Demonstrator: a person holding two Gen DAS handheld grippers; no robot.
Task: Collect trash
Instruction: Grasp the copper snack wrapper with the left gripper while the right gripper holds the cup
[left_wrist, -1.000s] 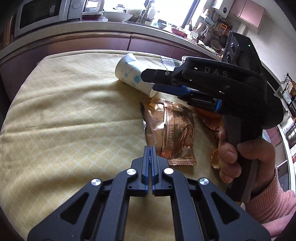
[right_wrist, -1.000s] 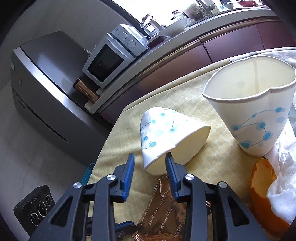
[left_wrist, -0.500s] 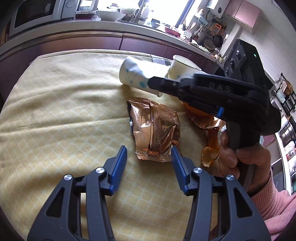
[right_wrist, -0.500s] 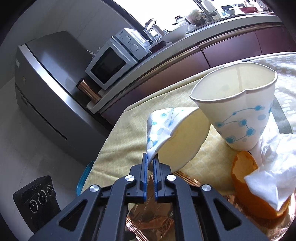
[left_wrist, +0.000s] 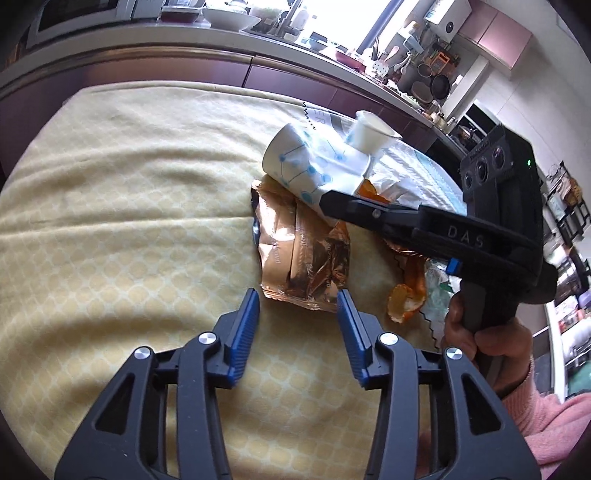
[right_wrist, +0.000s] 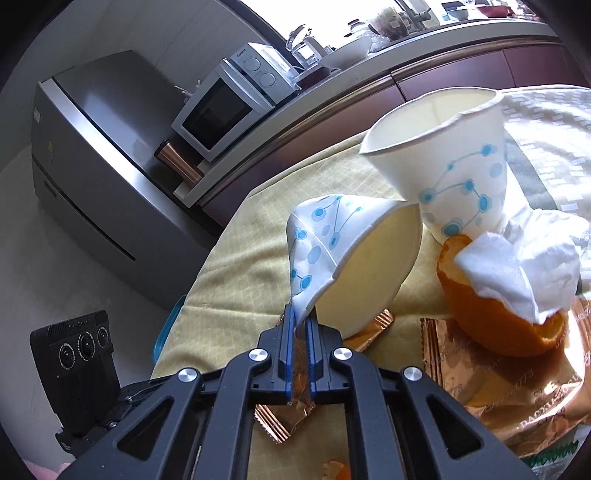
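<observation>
My right gripper (right_wrist: 300, 325) is shut on the rim of a crushed white paper cup (right_wrist: 347, 258) with blue dots and holds it lifted above the table; the cup also shows in the left wrist view (left_wrist: 306, 170). My left gripper (left_wrist: 297, 306) is open, its blue fingers on either side of the near edge of a copper foil wrapper (left_wrist: 303, 251) lying on the yellow tablecloth (left_wrist: 129, 221). A second paper cup (right_wrist: 454, 166) stands upright behind. An orange peel (right_wrist: 491, 325) holds a crumpled white tissue (right_wrist: 524, 266).
Another copper wrapper (right_wrist: 517, 387) lies under the peel, and a small peel piece (left_wrist: 402, 302) lies near my right hand. A kitchen counter (left_wrist: 184, 48) with a microwave (right_wrist: 229, 107) runs behind the table. A grey fridge (right_wrist: 96, 155) stands at the left.
My left gripper opened and moved up to the foil wrapper. My right gripper shut on the crushed cup's rim and lifted it.
</observation>
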